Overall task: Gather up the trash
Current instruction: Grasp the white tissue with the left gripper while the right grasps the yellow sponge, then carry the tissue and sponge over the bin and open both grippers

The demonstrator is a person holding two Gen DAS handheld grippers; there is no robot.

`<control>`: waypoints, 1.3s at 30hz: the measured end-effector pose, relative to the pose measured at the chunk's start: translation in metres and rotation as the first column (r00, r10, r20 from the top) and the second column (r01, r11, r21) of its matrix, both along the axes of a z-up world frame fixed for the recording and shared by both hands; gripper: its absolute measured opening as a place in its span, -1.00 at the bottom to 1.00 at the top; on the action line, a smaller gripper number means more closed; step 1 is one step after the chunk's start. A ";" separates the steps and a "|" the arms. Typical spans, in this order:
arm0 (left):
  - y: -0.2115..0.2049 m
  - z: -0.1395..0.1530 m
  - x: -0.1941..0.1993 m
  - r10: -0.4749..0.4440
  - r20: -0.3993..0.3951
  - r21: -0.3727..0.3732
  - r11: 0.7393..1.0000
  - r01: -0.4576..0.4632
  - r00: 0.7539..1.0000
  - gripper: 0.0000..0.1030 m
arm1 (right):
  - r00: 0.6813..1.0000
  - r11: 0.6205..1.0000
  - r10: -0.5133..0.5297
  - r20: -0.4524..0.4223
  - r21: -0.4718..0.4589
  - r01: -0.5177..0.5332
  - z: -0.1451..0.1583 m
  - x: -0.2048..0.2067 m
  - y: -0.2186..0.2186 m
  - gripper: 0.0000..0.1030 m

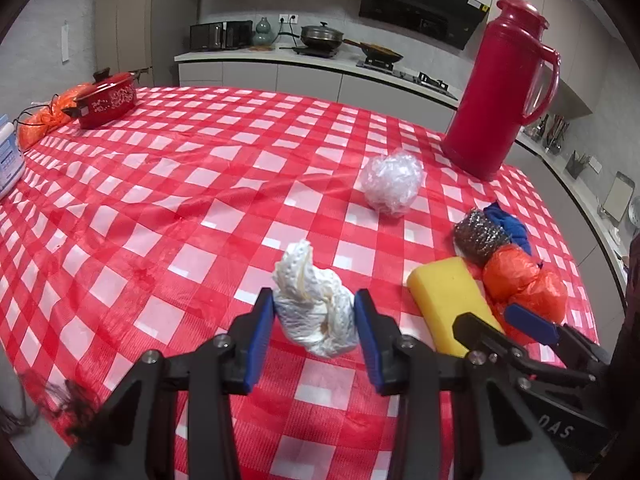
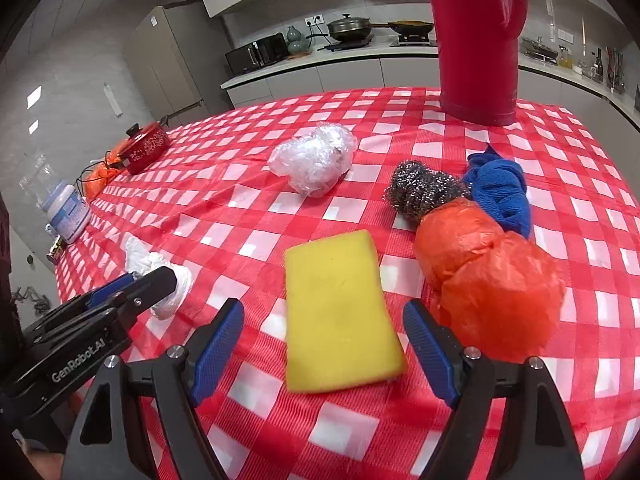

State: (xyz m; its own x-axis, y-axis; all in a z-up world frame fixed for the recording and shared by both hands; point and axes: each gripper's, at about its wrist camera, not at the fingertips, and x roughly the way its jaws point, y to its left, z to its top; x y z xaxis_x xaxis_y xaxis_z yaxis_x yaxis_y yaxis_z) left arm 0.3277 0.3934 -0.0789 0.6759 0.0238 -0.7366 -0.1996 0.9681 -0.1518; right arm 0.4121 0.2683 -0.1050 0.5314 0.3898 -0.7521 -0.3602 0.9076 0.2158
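The left tool (image 1: 314,316) is closed on a crumpled white paper wad (image 1: 314,304), its blue pads pressed into the wad's two flanks low over the checked bench (image 1: 160,200). The wad is judged very light and soft; it gives under pressure, so a grip across its thick middle is judged safer than one on the loose upper twist.

The right tool (image 2: 324,344) stands wide open with nothing held, its jaws on either side of a yellow sponge (image 2: 340,312) lying flat on the bench. The sponge is judged light and springy, best taken across its narrow width.

An orange plastic bag ball (image 2: 488,280) lies just beside the sponge, and a clear plastic wrap ball (image 2: 314,158) lies further back; both are judged weightless, crinkly and a little slippery.
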 end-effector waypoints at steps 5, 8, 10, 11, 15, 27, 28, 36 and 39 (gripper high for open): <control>0.003 -0.003 0.007 -0.010 -0.007 -0.003 1.000 0.010 1.000 -0.19 | 1.000 1.000 0.000 -0.016 -0.020 0.000 -0.010 0.010 0.007 0.62; 0.005 -0.005 0.011 -0.013 -0.010 -0.004 1.000 0.013 1.000 -0.18 | 1.000 0.999 -0.002 -0.022 -0.032 0.002 -0.014 0.015 0.010 0.62; 0.006 -0.007 0.013 -0.013 -0.013 -0.007 1.000 0.013 1.000 -0.19 | 1.000 0.999 -0.002 -0.030 -0.037 0.001 -0.017 0.018 0.012 0.62; 0.007 -0.007 0.014 -0.011 -0.014 -0.009 1.000 0.010 1.000 -0.18 | 1.000 0.999 -0.002 -0.030 -0.042 0.001 -0.018 0.019 0.012 0.61; 0.009 -0.010 0.019 -0.008 -0.022 -0.015 1.000 0.008 1.000 -0.19 | 1.000 0.996 0.010 -0.023 -0.085 -0.012 -0.023 0.020 0.019 0.37; 0.006 -0.012 0.019 -0.012 -0.032 -0.011 1.000 0.012 0.999 -0.19 | 0.998 0.972 0.052 0.025 -0.231 -0.045 -0.027 0.015 0.037 0.30; 0.006 -0.012 0.019 -0.012 -0.032 -0.010 1.000 0.012 0.999 -0.18 | 0.998 0.968 0.060 0.034 -0.245 -0.050 -0.027 0.013 0.039 0.29; 0.006 -0.008 0.014 -0.001 -0.019 -0.004 1.000 0.001 1.000 -0.18 | 0.999 0.989 0.041 0.012 -0.143 -0.039 -0.023 0.013 0.029 0.05; 0.006 -0.007 0.012 0.005 -0.018 -0.005 1.000 -0.005 1.000 -0.18 | 0.999 0.995 0.046 0.001 -0.092 -0.046 -0.018 0.011 0.025 0.04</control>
State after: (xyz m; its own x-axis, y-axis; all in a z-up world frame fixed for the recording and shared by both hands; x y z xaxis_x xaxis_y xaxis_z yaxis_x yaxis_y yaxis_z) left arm 0.3396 0.3998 -0.0857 0.6621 0.0234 -0.7490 -0.2071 0.9663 -0.1528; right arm 0.4228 0.2932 -0.1232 0.5166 0.3434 -0.7844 -0.4028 0.9058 0.1313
